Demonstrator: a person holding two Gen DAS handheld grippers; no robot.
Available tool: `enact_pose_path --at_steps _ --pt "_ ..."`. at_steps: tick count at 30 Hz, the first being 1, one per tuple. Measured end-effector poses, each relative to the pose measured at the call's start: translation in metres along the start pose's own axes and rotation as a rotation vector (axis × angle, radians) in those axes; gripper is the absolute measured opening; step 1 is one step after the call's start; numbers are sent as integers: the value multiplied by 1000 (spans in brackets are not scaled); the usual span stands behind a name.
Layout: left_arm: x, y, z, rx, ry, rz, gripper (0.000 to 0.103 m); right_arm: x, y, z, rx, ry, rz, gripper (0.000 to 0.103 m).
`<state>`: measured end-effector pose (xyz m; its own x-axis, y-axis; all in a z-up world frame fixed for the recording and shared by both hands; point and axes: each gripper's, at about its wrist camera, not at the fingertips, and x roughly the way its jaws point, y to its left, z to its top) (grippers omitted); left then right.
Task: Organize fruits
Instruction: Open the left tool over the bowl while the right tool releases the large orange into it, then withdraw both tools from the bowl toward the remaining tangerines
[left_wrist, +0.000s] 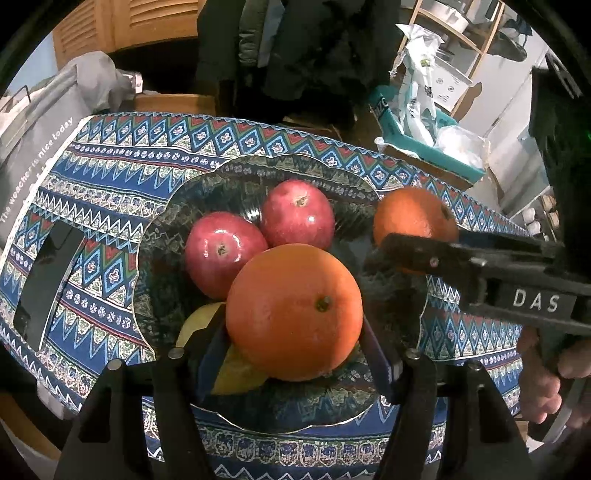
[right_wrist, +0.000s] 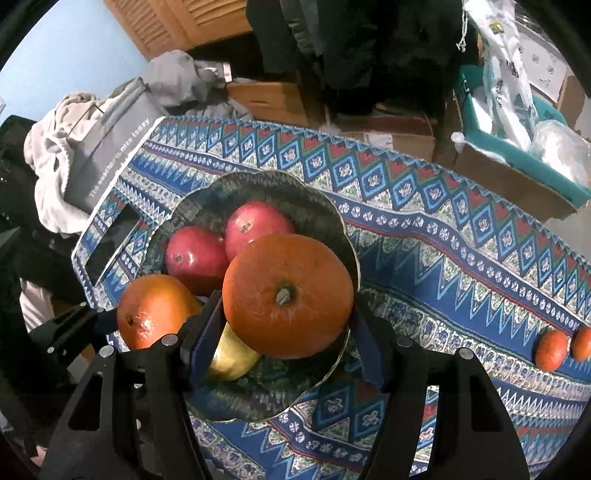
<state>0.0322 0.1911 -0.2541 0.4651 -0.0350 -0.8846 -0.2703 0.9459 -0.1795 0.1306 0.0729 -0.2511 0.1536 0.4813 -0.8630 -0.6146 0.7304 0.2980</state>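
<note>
Both hands are loaded, each w/ an orange, right over the fruit bowl. The left hand-held gripper pinches a big orange between its blue pads, low over the near side of the bowl. The right hand-held gripper pinches a second orange, at or just over the bowl's right rim. From the left view that one shows at, partly behind the right tool's finger.

Already in the bowl: two red apples side by side at the back, and a yellow fruit, prob. a pear, though mostly hidden under the grippers. Two small tangerines lie well apart, out near the right edge of the patterned surface.

Step in hand, I'd say: placing, not picking. Next move calls for lowering each orange into free room in front of the apples, one at a time so the tools don't collide, then spreading the fingers gently. Risk: round fruit rolls, and the right one sits close enough to the rim that it could tip out. After that, the tangerines.
</note>
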Motion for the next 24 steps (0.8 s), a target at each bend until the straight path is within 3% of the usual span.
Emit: enact_pose_path --at_steps 10,15,24 --pt "-4 10 8 -38 -28 24 70 -18 -7 5 37 -47 26 67" --pt "-13 6 12 -22 -67 23 76 -28 -5 4 18 -64 -12 67" --pt "-24 -17 9 49 -91 15 76 -52 -8 -1 4 -105 -70 67"
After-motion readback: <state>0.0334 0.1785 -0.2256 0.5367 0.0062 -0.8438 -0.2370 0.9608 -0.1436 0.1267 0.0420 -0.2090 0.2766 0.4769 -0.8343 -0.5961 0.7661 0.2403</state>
